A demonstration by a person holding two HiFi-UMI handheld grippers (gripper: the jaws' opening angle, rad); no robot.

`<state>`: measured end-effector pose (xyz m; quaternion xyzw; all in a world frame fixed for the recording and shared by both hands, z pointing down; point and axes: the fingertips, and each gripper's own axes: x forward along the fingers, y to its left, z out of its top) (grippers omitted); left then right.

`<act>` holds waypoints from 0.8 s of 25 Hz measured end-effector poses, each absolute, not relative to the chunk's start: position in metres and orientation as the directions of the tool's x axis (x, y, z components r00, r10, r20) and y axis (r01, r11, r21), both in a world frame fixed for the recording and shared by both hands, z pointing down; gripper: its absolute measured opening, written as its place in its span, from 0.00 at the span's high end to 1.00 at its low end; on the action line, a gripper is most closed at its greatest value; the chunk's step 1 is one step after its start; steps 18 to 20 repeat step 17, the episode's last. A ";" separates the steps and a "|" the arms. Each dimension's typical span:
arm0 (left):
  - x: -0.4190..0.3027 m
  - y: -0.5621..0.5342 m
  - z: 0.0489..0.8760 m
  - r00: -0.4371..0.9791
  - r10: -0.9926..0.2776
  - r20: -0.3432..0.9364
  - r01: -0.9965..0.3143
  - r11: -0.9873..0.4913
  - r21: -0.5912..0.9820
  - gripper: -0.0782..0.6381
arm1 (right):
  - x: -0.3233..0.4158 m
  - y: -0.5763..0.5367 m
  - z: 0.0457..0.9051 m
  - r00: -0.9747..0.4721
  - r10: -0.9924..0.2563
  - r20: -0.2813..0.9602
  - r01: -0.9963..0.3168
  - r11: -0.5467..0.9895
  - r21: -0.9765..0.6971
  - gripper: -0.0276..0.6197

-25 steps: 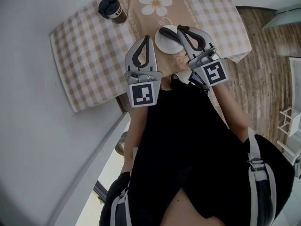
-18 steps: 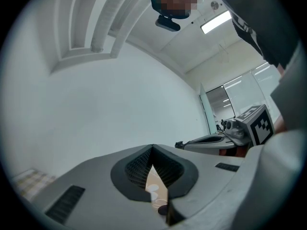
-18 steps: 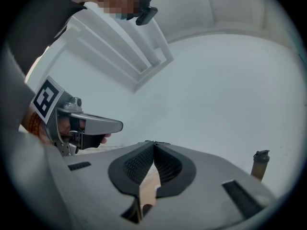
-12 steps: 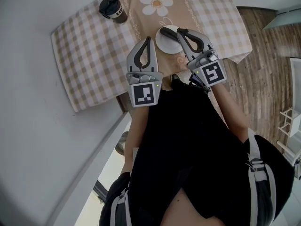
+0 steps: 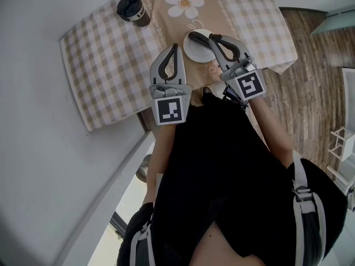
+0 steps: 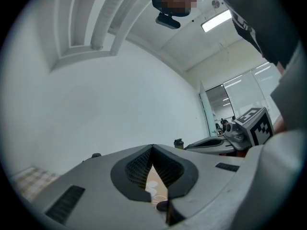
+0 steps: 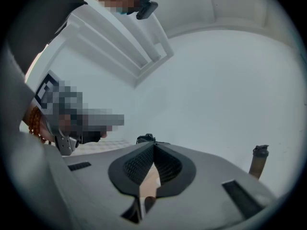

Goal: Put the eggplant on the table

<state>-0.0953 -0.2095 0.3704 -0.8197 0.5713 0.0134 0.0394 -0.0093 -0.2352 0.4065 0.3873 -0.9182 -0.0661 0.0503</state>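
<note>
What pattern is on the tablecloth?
Beige-and-white checks on the tablecloth, with a white daisy on its tan middle strip. Head view shows it best.

Head view: two claws, the left claw (image 5: 175, 49) and the right claw (image 5: 213, 37), each carrying one marker cube (image 5: 168, 109), hence two cubes, and both held by one person (image 5: 222, 165). One counter (image 5: 100, 54), covered in checks, bears one white dish (image 5: 192, 50), one dark lidded cup (image 5: 133, 9) and one large daisy print (image 5: 183, 4). Each gripper view shows one pair of jaws and one upright cup; the left gripper view adds one lit ceiling panel (image 6: 218, 20).
</note>
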 end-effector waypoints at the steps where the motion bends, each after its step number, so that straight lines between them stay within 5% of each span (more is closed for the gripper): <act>1: -0.095 -0.209 0.371 0.347 -0.935 -0.066 -0.937 -0.345 -0.049 0.89 | -0.009 -0.235 0.408 -0.693 -0.719 0.049 -0.705 0.691 0.160 0.95; 20: -0.094 -0.209 0.374 0.347 -0.936 -0.061 -0.937 -0.345 -0.052 0.89 | -0.005 -0.238 0.415 -0.690 -0.721 0.061 -0.709 0.691 0.142 0.95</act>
